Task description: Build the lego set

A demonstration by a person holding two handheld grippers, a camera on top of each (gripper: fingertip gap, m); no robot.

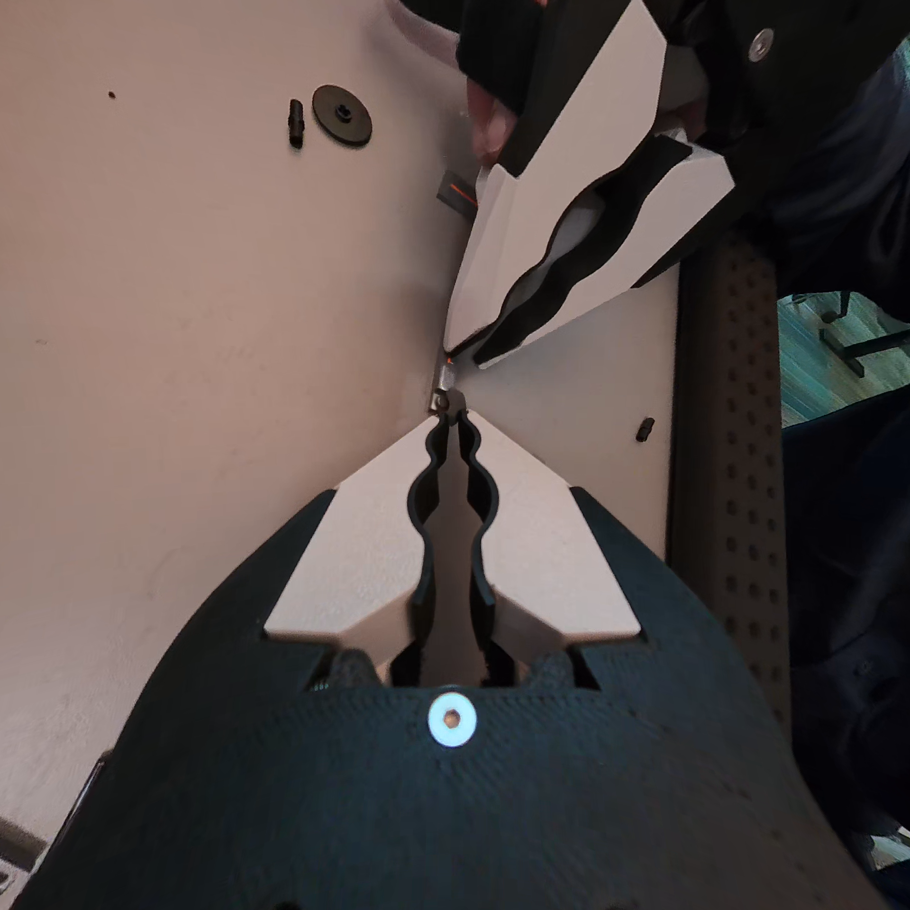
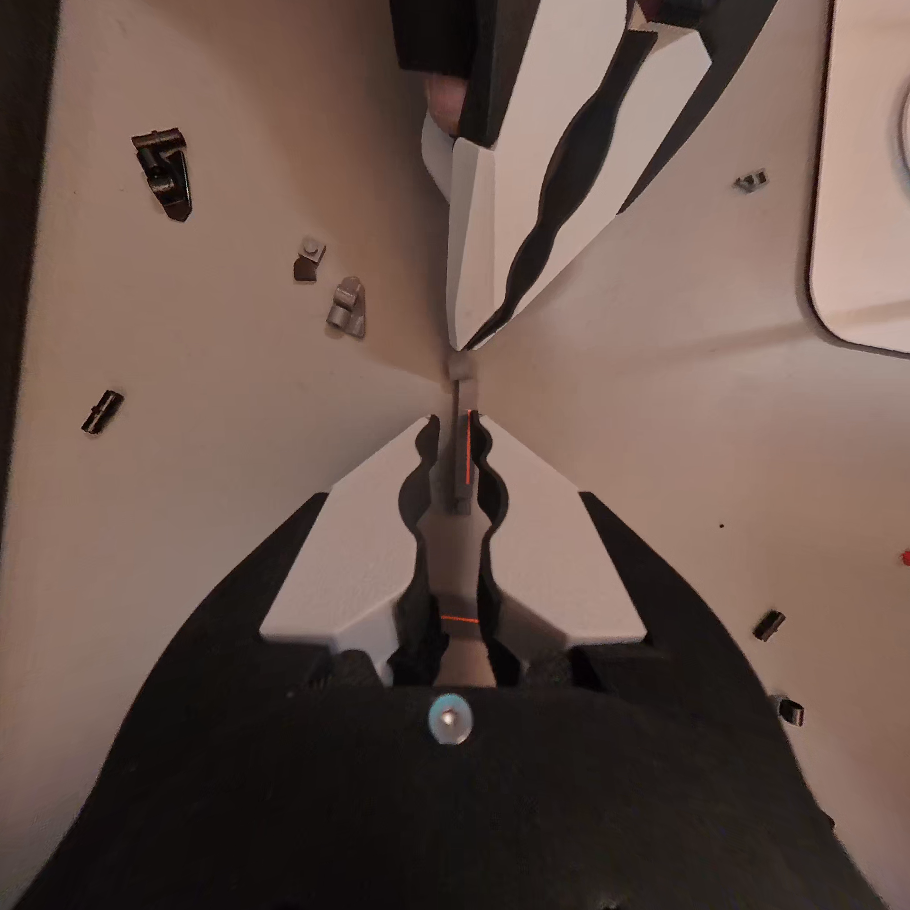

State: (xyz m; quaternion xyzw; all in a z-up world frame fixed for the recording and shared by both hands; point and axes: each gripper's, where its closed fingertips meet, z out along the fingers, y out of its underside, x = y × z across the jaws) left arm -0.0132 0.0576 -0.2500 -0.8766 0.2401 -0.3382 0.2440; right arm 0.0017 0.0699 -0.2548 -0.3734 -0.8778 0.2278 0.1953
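My left gripper [image 1: 450, 418] is shut on a small light grey lego piece [image 1: 443, 398], pinched at the fingertips. My right gripper [image 2: 455, 418] is shut on a long dark grey piece with a thin orange stripe [image 2: 465, 453], which runs back between the fingers. The two grippers meet tip to tip above the white table [image 1: 197, 344]. The small grey piece [image 2: 462, 367] touches the end of the striped piece. The right gripper [image 1: 465, 354] comes in from the upper right in the left wrist view. The left gripper [image 2: 463, 347] comes down from the top in the right wrist view.
Loose parts lie on the table: a black disc [image 1: 342, 115], black pins [image 1: 295, 123] [image 1: 645, 429] [image 2: 102, 411], a dark sub-assembly [image 2: 165, 172], grey pieces [image 2: 310, 256] [image 2: 347, 308] [image 2: 751, 181], black bits [image 2: 769, 625]. A white tray [image 2: 861, 197] is at the right; a black chair [image 1: 729, 443] stands past the table edge. The grippers are tip to tip, or close to it.
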